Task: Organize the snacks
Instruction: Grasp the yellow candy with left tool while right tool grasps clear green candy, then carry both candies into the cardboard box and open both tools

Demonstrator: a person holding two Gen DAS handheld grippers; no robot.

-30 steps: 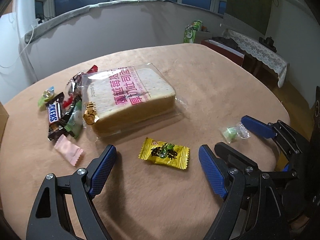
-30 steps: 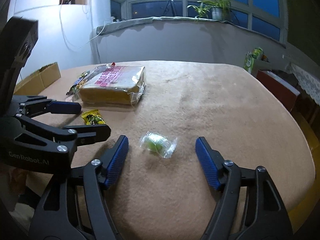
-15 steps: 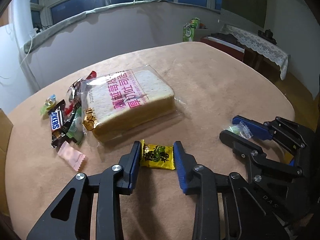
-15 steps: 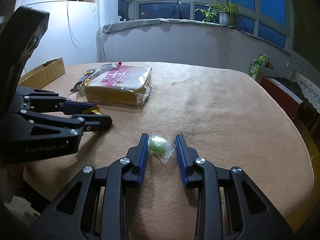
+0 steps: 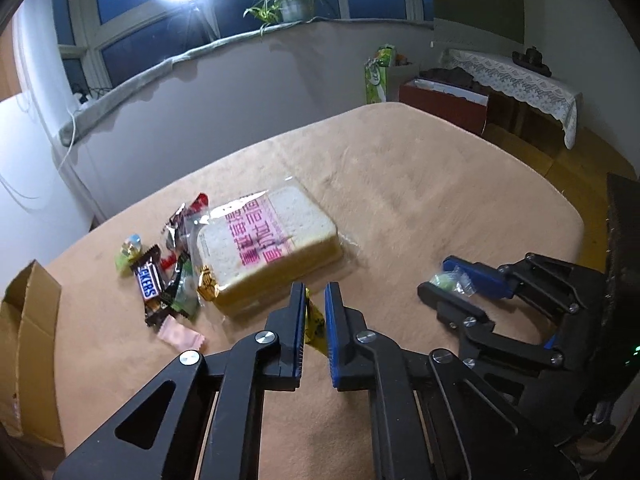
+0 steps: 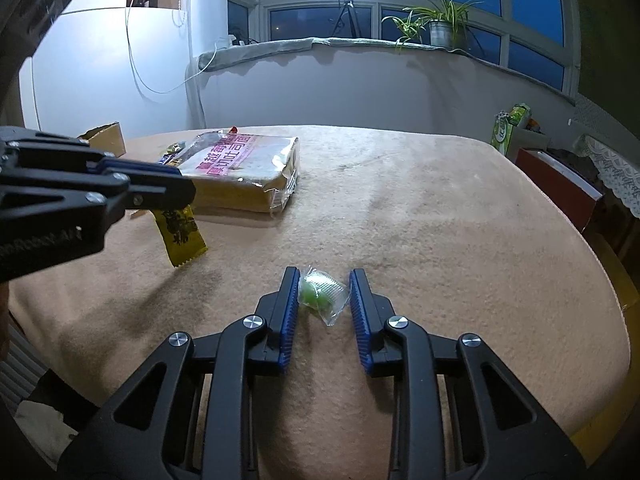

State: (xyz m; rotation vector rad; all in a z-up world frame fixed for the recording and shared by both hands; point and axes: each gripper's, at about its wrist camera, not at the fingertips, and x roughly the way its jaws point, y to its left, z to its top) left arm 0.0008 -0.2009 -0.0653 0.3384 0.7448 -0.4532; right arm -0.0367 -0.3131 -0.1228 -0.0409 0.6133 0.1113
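Cardboard box flaps (image 5: 28,320) edge the far left of the tan cloth-covered tabletop (image 5: 440,200); right of them lies a pile of small wrapped candies (image 5: 160,276), touching the clear-wrapped loaf of sliced bread (image 5: 268,244). The left gripper (image 5: 312,320) has its fingers clamped on a yellow candy packet (image 6: 180,232) (hanging clear of the cloth). At right, the right gripper (image 6: 324,300) pinches a clear-wrapped green candy (image 6: 320,294).
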